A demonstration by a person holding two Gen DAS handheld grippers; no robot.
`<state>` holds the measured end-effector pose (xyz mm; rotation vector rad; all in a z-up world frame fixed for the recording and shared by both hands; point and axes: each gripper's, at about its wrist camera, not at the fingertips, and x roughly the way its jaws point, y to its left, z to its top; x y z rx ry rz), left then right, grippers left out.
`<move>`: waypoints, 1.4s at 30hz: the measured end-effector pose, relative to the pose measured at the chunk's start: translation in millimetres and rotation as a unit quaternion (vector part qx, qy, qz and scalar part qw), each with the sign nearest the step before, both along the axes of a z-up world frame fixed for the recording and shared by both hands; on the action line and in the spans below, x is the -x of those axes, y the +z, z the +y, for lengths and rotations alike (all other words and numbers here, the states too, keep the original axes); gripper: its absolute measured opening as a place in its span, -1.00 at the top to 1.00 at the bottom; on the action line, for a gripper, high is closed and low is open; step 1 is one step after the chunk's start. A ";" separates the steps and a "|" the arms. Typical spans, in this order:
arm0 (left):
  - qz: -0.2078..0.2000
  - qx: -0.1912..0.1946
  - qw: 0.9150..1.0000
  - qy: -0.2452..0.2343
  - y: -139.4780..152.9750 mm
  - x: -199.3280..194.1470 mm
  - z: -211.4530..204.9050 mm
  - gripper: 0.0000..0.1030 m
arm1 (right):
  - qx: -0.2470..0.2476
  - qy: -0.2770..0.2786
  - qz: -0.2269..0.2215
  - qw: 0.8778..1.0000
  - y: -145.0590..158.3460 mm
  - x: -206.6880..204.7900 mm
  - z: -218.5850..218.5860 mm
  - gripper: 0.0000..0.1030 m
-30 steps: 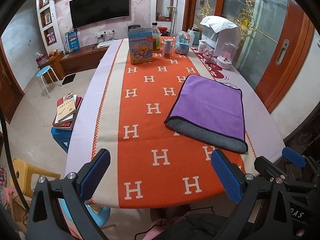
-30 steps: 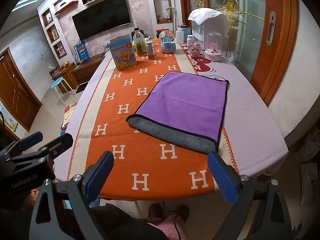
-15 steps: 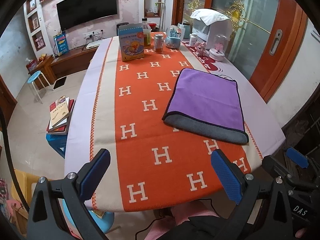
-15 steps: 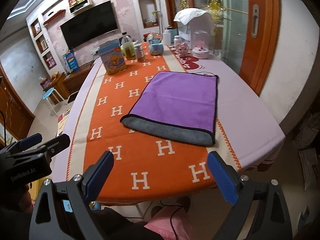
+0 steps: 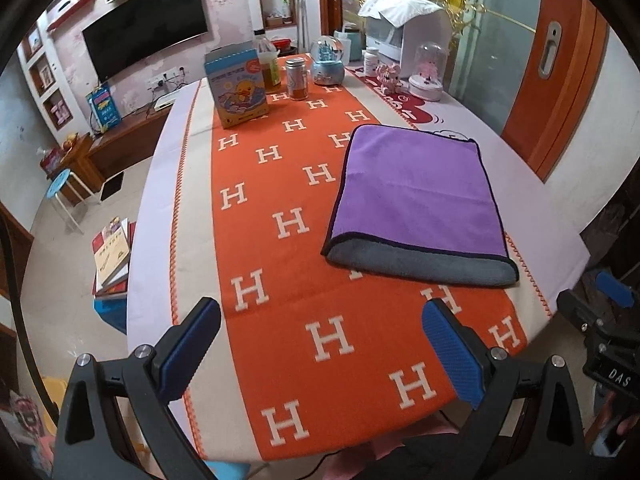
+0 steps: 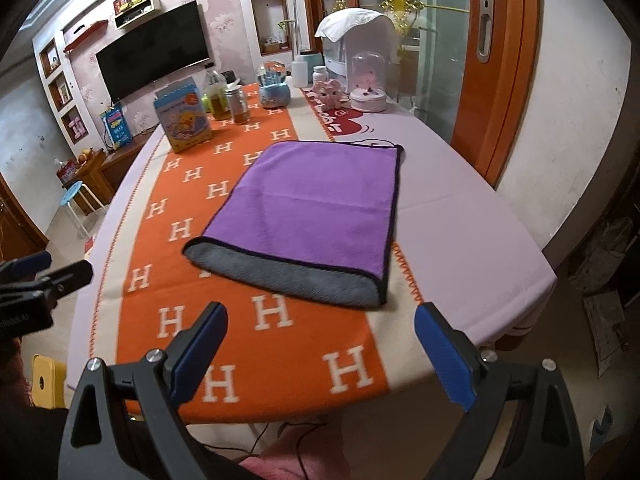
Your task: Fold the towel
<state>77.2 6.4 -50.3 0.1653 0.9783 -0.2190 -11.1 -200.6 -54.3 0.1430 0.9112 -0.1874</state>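
Observation:
A purple towel [image 5: 416, 188] with a grey underside lies folded over on the orange H-patterned tablecloth [image 5: 288, 280], its grey band at the near edge. It also shows in the right wrist view [image 6: 316, 208]. My left gripper [image 5: 320, 344] is open and empty, held above the table's near edge, short of the towel. My right gripper [image 6: 320, 344] is open and empty, also back from the towel near the front edge. The right gripper shows at the right edge of the left wrist view [image 5: 600, 320].
At the far end of the table stand a blue duck box [image 5: 238, 88], bottles and a jar [image 5: 298, 80], a snow globe [image 5: 328, 62] and a white appliance [image 5: 404, 32]. A stack of books [image 5: 114, 256] sits on a stool at the left.
Both grippers have drawn back and risen a little from the table, so the towel sits farther off. The towel has not moved. Both stay open.

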 end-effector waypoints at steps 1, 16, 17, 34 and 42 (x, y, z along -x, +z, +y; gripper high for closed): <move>0.001 -0.002 1.000 -0.005 -2.4 -7.0 -2.6 -0.95 | 0.003 0.000 0.001 1.000 -3.0 -3.6 -4.3 -0.84; 0.041 -0.026 0.996 -0.075 -64.1 -105.7 -32.5 -0.95 | -0.004 0.031 0.028 0.999 -62.3 -51.1 -55.9 -0.84; 0.045 -0.026 0.996 -0.077 -69.7 -111.8 -33.6 -0.95 | -0.005 0.031 0.030 0.999 -66.8 -53.7 -58.0 -0.83; 0.136 -0.045 0.984 -0.106 -146.2 -157.8 -56.3 -0.94 | -0.042 0.047 0.104 0.993 -118.8 -86.9 -77.0 -0.30; 0.160 -0.046 0.981 -0.103 -157.0 -158.6 -61.1 -0.48 | -0.051 0.062 0.116 0.990 -125.9 -90.9 -69.9 0.12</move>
